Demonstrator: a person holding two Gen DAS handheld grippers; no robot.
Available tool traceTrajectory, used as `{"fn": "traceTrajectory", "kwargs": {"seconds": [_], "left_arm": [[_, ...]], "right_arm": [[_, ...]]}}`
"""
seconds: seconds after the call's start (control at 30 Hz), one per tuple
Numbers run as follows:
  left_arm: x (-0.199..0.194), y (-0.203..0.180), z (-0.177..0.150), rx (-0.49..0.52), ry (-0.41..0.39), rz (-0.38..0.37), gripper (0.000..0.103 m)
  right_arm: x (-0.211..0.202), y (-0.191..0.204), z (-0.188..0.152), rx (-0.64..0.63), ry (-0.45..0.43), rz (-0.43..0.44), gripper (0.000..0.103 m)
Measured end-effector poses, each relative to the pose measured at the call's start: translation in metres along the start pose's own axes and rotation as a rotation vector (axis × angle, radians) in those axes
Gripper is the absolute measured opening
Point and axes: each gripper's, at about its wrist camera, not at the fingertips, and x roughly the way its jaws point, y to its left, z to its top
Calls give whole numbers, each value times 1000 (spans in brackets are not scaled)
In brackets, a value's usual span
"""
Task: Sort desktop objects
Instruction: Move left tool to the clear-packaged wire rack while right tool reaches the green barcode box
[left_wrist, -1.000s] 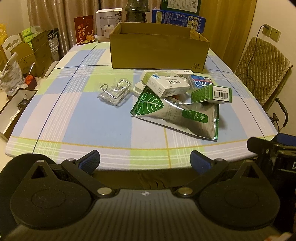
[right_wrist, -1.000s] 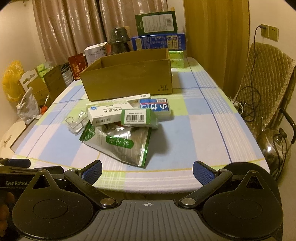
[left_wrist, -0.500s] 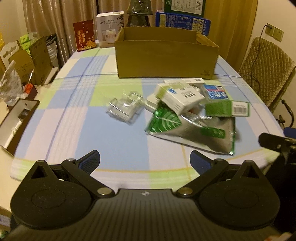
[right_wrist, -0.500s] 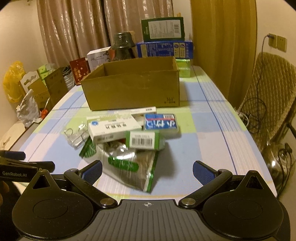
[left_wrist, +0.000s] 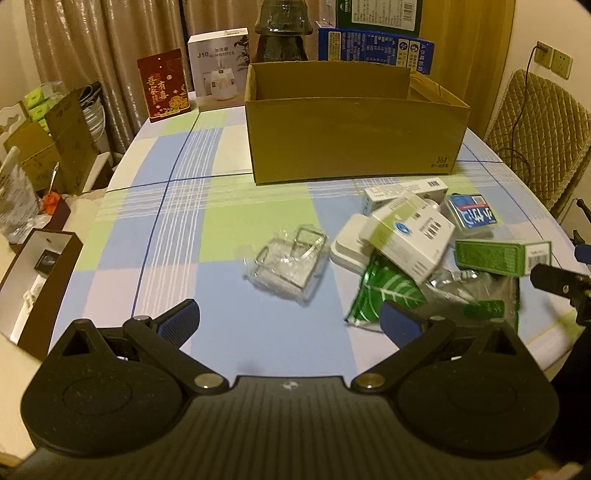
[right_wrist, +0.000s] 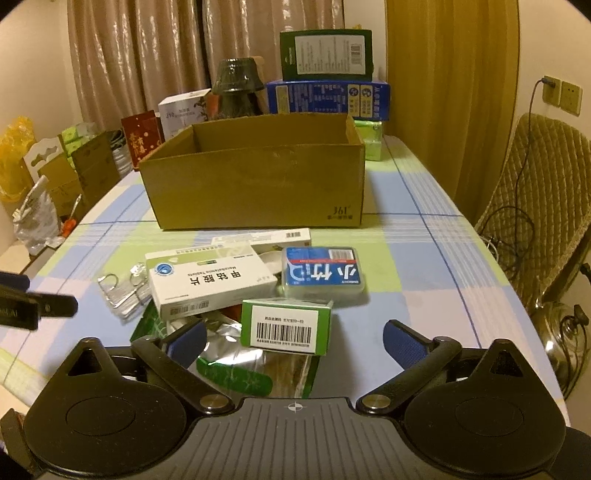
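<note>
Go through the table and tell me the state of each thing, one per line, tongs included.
Cardboard box: open-topped, upright, no contents visible.
Green carton: lying on the foil pouch, barcode up.
Foil pouch: flat, under the cartons.
White carton: lying tilted on the pile.
Blue pack: lying flat.
Left tongs: open, empty.
Right tongs: closing, gripping nothing.

A matt checked cloth covers the table. The open box is plain brown cardboard, dull and smooth. A crinkled foil pouch shines silver and green. The white medicine carton is smooth printed paperboard. A blue tissue pack has glossy plastic wrap. Bent metal wire clips lie in clear crinkly plastic.
</note>
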Motion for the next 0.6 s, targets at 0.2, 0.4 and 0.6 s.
{"fn": "traceTrajectory", "kwargs": {"seconds": [0.2, 0.4, 0.6], "left_arm": [[23, 10, 12, 26, -11, -12, 102], [46, 13, 9, 21, -10, -62, 102], [58, 18, 8, 29, -13, -95, 102]], "right_arm": [[18, 1, -2, 12, 11, -15, 83], [24, 3, -2, -5, -18, -30, 74], [30, 5, -4, -10, -19, -31, 67]]}}
